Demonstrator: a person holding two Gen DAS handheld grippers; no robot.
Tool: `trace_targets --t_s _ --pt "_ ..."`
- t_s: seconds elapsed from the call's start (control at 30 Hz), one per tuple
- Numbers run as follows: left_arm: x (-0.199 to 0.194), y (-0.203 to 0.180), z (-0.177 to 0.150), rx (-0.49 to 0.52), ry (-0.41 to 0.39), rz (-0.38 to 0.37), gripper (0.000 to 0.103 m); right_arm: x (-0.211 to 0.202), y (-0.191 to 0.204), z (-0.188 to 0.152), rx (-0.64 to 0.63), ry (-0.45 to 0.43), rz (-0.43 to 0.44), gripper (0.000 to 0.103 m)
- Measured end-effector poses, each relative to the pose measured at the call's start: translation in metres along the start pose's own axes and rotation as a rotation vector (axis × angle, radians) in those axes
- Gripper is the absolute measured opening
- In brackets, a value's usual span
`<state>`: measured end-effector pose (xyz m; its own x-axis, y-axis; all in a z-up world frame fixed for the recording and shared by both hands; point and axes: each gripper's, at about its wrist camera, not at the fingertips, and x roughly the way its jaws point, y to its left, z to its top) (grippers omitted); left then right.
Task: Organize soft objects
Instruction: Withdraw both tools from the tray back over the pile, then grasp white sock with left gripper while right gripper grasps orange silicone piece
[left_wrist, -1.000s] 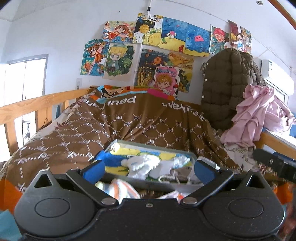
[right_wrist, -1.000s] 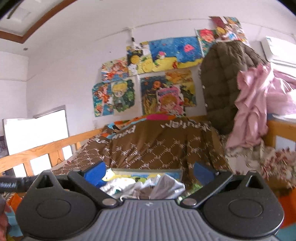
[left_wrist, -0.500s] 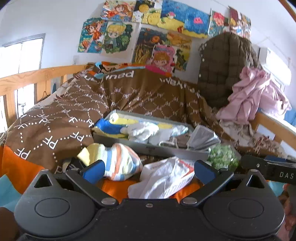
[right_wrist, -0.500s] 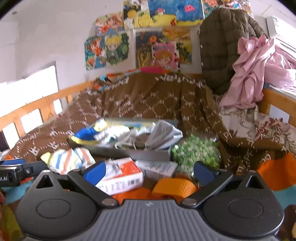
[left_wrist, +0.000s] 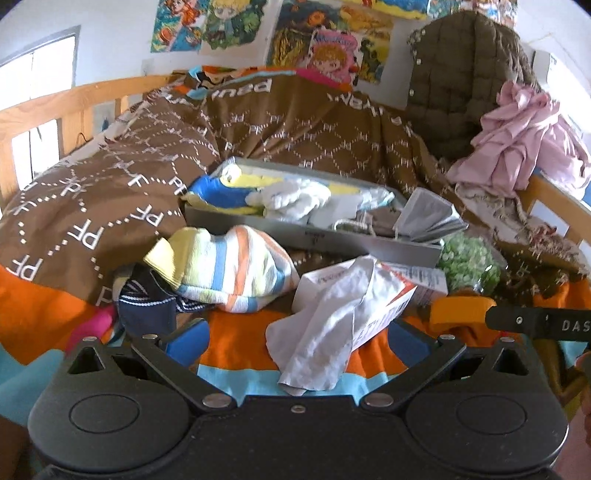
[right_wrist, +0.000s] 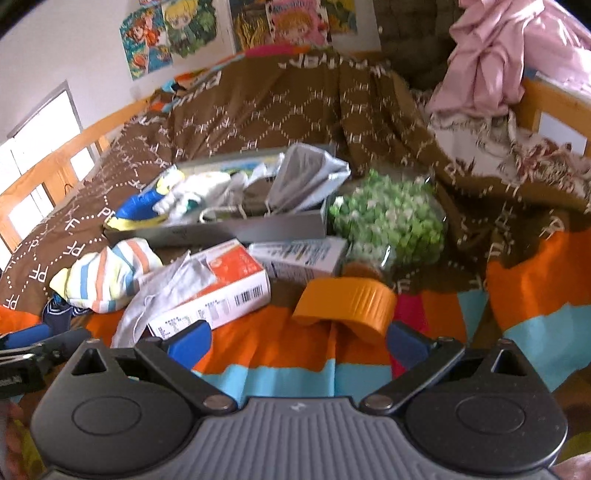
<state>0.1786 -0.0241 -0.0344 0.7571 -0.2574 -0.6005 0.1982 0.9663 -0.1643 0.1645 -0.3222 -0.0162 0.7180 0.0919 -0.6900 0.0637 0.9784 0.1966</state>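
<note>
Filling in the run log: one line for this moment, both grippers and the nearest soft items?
left gripper: open, over white cloth | right gripper: open, empty | striped sock: on bed, outside grey tray

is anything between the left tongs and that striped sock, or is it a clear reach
Mostly clear. The left tongs are open, and the striped sock lies ahead and slightly left on the blanket. A white cloth draped over an orange-and-white box sits straight ahead, right of the sock, not across it.
</note>
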Motion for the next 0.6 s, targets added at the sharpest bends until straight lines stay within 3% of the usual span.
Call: trace_targets --t_s 0.23,0.6 --pt "0.03 0.004 -0.001 -0.013 0.076 -0.049 0.102 0.029 -0.006 0.01 0.026 0.1 0.037 0.103" --pt "0.075 0.009 0.003 -0.056 0.103 -0.145 0.102 0.068 -0.042 0.037 0.103 0.09 -0.112 0.103"
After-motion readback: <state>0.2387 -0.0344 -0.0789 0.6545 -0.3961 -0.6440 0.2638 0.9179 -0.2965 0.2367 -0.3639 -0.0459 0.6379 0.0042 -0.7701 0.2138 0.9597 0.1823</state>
